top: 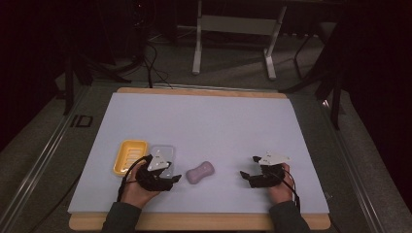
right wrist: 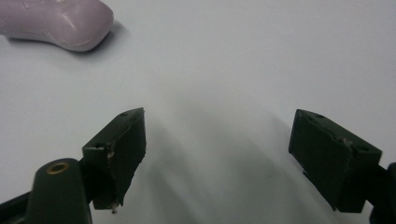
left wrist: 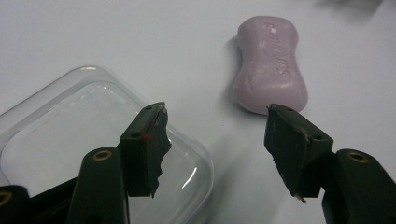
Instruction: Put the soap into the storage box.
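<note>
While both tools gape empty, the soap (top: 201, 172) lies between left tool (top: 171, 177) and right tool (top: 247, 166); bare mat (top: 209, 121) beyond.

— What covers the table (top: 194, 222)?
— A pale sheet (top: 204, 121) lies over nearly all of it; bare wood shows only as a thin strip along the near and far edges.
— Anything else on it?
— A yellow ribbed dish (top: 130, 156), rounded at the corners, sits empty near the sheet's front left.
— And behind the table?
— A white metal stand (top: 233, 29) on two legs, on a grey floor (top: 228, 73). Black cables (top: 154, 68) run across the floor to its left.
— The sides?
— A metal rail (top: 39, 160) runs along the left, with the letters "ID" (top: 81, 121) just beside it. Dark legs (top: 335, 97) stand at the right; the rest is too dim to tell.
</note>
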A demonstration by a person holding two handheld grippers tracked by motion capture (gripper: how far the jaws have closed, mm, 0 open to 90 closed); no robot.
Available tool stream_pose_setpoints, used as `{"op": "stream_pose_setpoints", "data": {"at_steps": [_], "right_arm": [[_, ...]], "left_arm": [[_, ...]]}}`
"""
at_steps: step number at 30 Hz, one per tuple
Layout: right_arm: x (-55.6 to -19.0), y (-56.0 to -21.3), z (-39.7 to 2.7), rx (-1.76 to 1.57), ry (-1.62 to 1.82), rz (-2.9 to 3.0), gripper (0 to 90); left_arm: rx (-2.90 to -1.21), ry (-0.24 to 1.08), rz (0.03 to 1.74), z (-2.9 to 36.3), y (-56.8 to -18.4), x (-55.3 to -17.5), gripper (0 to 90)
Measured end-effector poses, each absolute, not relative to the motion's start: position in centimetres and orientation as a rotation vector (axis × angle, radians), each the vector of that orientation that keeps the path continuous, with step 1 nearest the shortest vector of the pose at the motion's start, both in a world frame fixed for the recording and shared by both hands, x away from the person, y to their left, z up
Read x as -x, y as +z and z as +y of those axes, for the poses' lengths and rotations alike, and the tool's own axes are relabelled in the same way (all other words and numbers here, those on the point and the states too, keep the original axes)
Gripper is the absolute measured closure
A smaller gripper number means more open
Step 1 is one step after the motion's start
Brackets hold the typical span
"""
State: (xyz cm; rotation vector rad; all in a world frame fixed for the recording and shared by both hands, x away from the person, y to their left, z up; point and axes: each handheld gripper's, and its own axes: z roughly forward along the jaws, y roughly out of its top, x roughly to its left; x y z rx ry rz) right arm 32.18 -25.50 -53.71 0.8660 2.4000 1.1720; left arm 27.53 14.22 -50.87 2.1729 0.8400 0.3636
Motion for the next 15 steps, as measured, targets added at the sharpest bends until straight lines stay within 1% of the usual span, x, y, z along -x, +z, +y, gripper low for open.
{"op": "stream_pose_setpoints", "data": {"at_steps": [4,7,10,15], "right_arm": [[-32.0,-53.7,-25.4,-0.849,1.160,2.381,20.7],[-31.9,-53.7,-25.3,-0.835,1.154,2.376,20.7],[-32.0,-53.7,-25.6,-0.853,1.185,2.389,20.0],[-31.9,-53.7,-25.3,-0.825,1.165,2.401,20.2]], "left_arm": [[-2.191,0.369,0.835,14.0,-50.8,-27.5,39.2],[-2.200,0.371,0.837,14.0,-50.7,-27.5,38.9],[-2.172,0.352,0.853,14.4,-50.3,-27.5,39.8],[-2.228,0.355,0.829,14.2,-49.7,-27.8,40.3]]}}
